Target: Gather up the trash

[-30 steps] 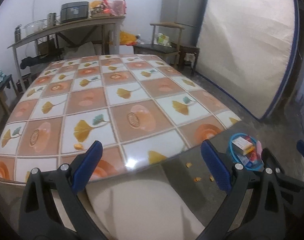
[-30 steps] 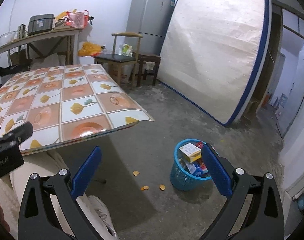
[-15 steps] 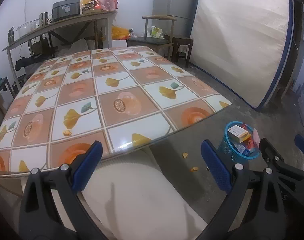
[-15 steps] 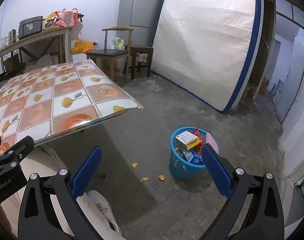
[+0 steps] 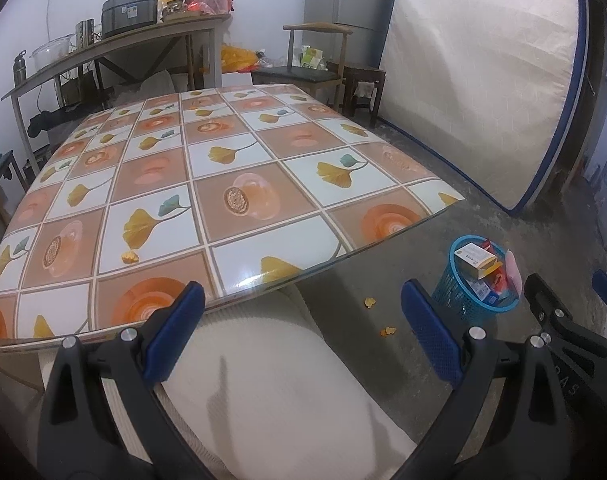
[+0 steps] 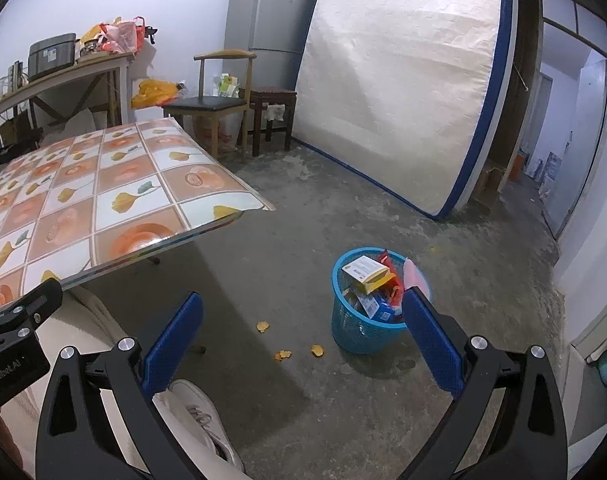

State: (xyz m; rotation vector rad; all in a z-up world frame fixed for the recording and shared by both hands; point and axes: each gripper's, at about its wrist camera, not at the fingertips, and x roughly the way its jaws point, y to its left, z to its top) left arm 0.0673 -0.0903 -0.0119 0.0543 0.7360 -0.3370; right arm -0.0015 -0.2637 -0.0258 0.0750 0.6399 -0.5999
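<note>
A blue mesh trash basket (image 6: pixel 367 328) stands on the concrete floor, full of boxes and wrappers; it also shows in the left wrist view (image 5: pixel 463 300). Small orange scraps (image 6: pixel 283 354) lie on the floor left of it, and they show in the left wrist view (image 5: pixel 387 331). One orange scrap (image 5: pixel 129 257) lies on the patterned table (image 5: pixel 231 160) near its front left. My left gripper (image 5: pixel 303 328) is open and empty, held in front of the table's near edge. My right gripper (image 6: pixel 303 332) is open and empty above the floor, left of the basket.
A mattress (image 6: pixel 399 80) leans on the wall at the right, next to a fridge (image 6: pixel 271 16). A wooden chair (image 6: pixel 211 104) and stool (image 6: pixel 271 116) stand behind the table. A cluttered bench (image 5: pixel 115 44) runs along the back wall. My leg and shoe (image 6: pixel 199 412) are below.
Both grippers have drawn back and risen a little, so the table edge and basket sit slightly farther off. Both stay open and empty.
</note>
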